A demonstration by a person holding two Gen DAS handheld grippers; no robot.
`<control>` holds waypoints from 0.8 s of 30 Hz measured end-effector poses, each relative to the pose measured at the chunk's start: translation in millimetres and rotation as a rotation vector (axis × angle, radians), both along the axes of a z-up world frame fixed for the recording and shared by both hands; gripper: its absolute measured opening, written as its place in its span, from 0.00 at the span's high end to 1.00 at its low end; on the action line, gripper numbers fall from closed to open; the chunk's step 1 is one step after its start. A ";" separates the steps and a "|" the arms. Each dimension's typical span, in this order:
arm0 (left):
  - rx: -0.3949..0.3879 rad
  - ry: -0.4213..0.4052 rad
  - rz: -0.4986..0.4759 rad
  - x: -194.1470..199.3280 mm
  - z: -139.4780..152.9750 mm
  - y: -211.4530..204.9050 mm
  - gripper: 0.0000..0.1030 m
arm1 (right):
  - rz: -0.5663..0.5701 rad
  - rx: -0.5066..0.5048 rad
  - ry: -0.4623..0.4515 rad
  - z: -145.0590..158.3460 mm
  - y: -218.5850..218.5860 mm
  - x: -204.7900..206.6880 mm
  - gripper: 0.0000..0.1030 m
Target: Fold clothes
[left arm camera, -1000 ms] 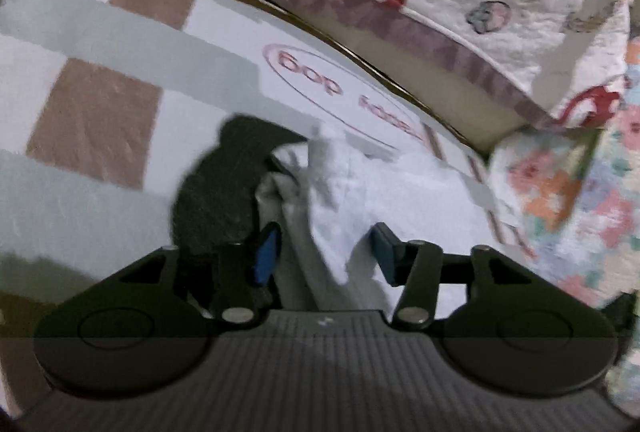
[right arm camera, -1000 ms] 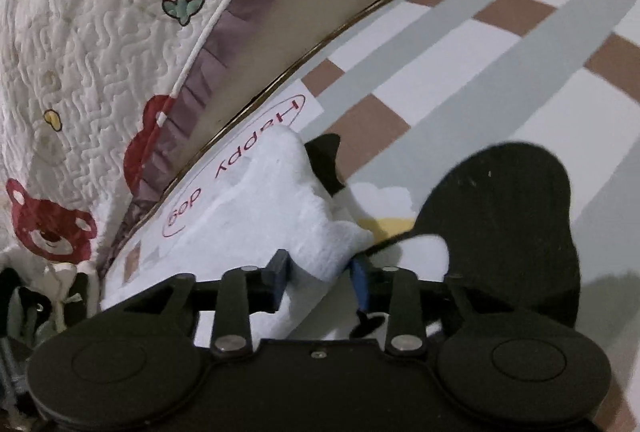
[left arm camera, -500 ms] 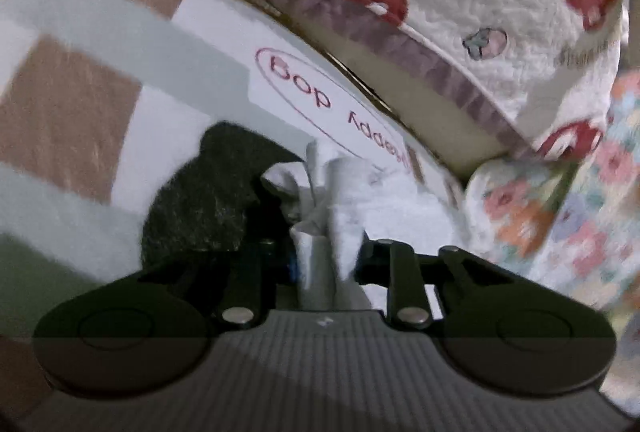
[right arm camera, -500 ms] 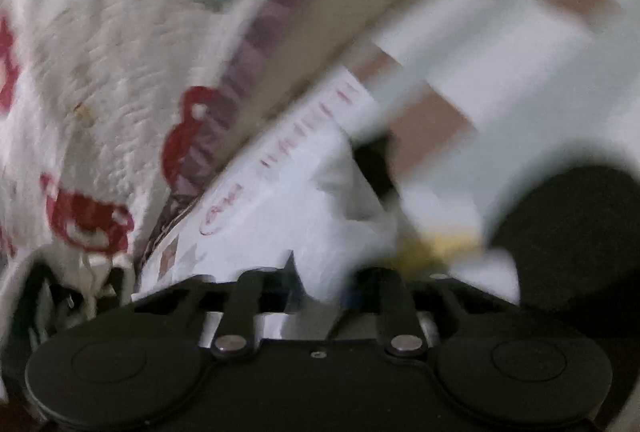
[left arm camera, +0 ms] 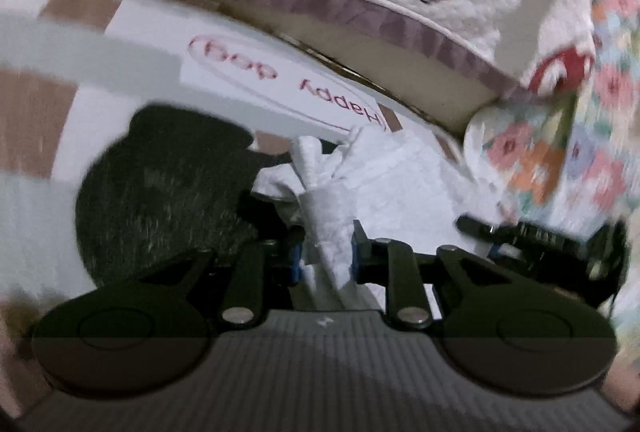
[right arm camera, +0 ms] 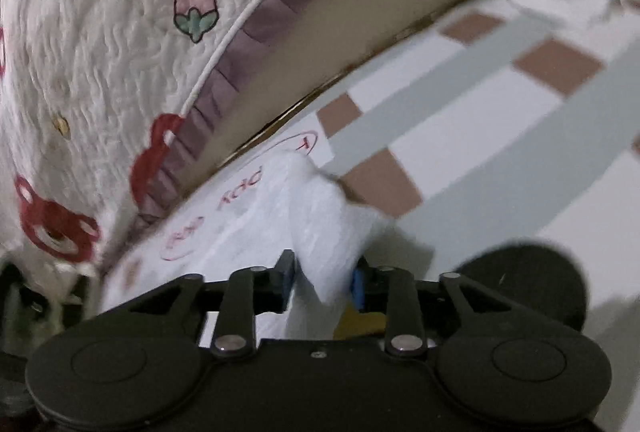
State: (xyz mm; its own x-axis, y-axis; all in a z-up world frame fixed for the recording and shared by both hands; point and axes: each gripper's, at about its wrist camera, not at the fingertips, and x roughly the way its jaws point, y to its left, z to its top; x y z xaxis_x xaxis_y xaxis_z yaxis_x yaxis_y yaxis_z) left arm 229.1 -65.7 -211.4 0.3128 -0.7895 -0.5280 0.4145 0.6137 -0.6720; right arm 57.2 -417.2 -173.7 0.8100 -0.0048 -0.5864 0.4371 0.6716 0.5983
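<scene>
The left gripper [left arm camera: 325, 261] is clamped narrowly on a bunched fold of the white garment [left arm camera: 384, 176], which lies on the checked sheet [left arm camera: 48, 44]. The right gripper [right arm camera: 323, 280] has a fold of the same garment between its jaws, which are opening; contact with the pads cannot be told. "Happy dog" [left arm camera: 288, 80] is printed in red on the sheet, just beyond the garment.
</scene>
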 end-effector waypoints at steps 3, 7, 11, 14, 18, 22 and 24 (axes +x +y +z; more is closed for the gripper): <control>-0.180 0.165 0.035 14.0 -20.3 13.7 0.78 | 0.021 0.043 0.013 -9.9 4.0 3.3 0.46; -0.157 0.155 0.019 17.2 -25.9 9.3 0.78 | 0.018 0.112 -0.046 -24.3 2.9 13.6 0.48; 0.006 -0.124 -0.041 -0.6 5.2 -13.1 0.80 | 0.100 0.035 -0.160 -9.6 1.2 21.7 0.83; 0.060 -0.262 -0.051 -17.2 30.5 -18.3 0.82 | 0.152 -0.064 -0.212 21.5 10.0 23.1 0.83; 0.024 -0.346 -0.004 -38.7 69.3 -1.0 0.83 | 0.214 -0.124 -0.284 66.4 21.1 21.8 0.83; 0.050 -0.497 0.062 -68.8 119.1 23.7 0.83 | 0.323 -0.217 -0.338 121.6 45.3 20.9 0.83; 0.046 -0.527 0.117 -85.8 140.9 42.6 0.83 | 0.371 -0.218 -0.387 147.3 58.0 13.5 0.84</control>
